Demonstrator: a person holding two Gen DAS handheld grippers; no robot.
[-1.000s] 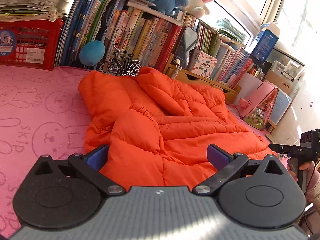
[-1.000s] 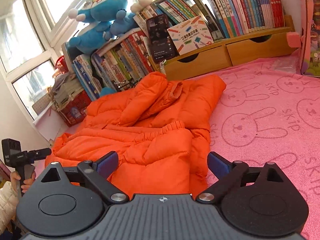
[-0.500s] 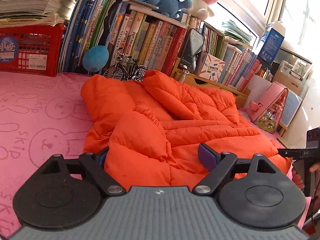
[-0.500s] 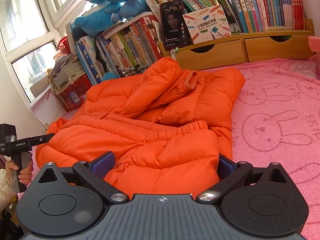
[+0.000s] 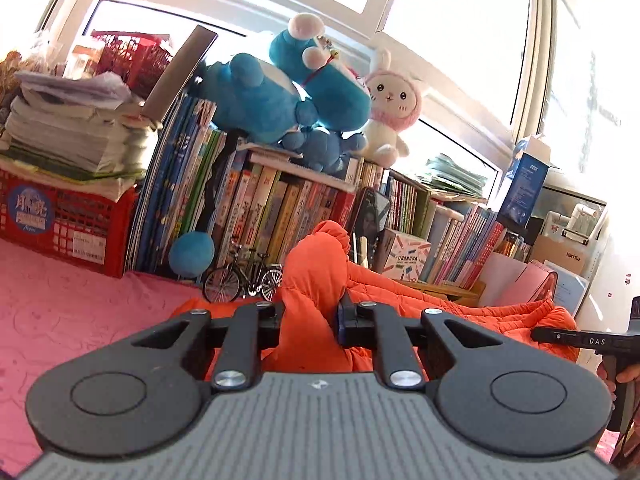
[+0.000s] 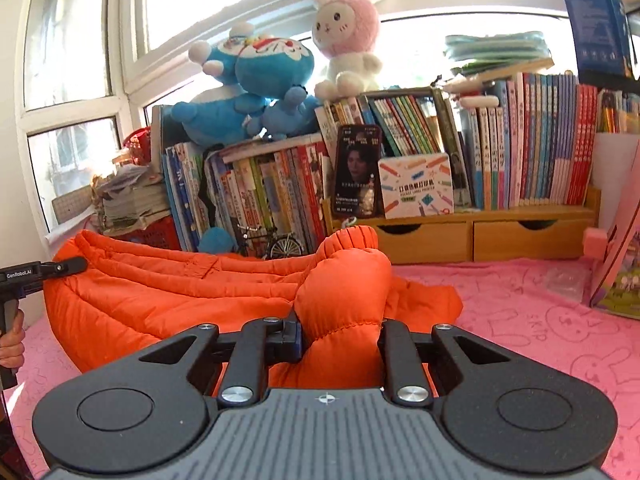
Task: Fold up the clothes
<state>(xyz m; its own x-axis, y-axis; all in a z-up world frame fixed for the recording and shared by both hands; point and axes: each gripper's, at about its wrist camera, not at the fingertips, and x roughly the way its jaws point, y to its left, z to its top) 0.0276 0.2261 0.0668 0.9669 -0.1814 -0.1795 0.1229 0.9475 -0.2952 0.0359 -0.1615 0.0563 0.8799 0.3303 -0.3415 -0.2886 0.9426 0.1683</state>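
My left hand-held gripper (image 5: pixel 310 322) has just been closing and now pinches a thick fold of the orange jacket (image 5: pixel 316 276) between its pads; the puffy cloth bulges up above the jaws and ends in a gathered cuff. My right hand-held gripper (image 6: pixel 340 334) has also just been closing, and it is clamped on another padded fold of the same jacket (image 6: pixel 344 288), which stands up in a rounded lump with a ribbed cuff at its top. The rest of the jacket sags between the two grips in a long quilted swell over the pink bunny-print cloth (image 6: pixel 520 312) that covers the desk. From the right wrist I see the other tool's black nose (image 6: pixel 44 270) at the jacket's left end, with fingers (image 6: pixel 10 340) around its handle; from the left wrist the opposite tool (image 5: pixel 580 340) shows at the right edge. I cannot tell how much of the jacket's lower side touches the cloth, as my own tool hides it.

Along the desk's far edge stand a small model bicycle (image 5: pixel 242 278), a blue ball (image 5: pixel 191 254), rows of books (image 6: pixel 520 140), a wooden drawer unit (image 6: pixel 480 236) and a red crate (image 5: pixel 60 224) at the left corner. Blue plush toys (image 6: pixel 248 88) and a pink-hooded bunny (image 6: pixel 346 36) sit on top of the books.
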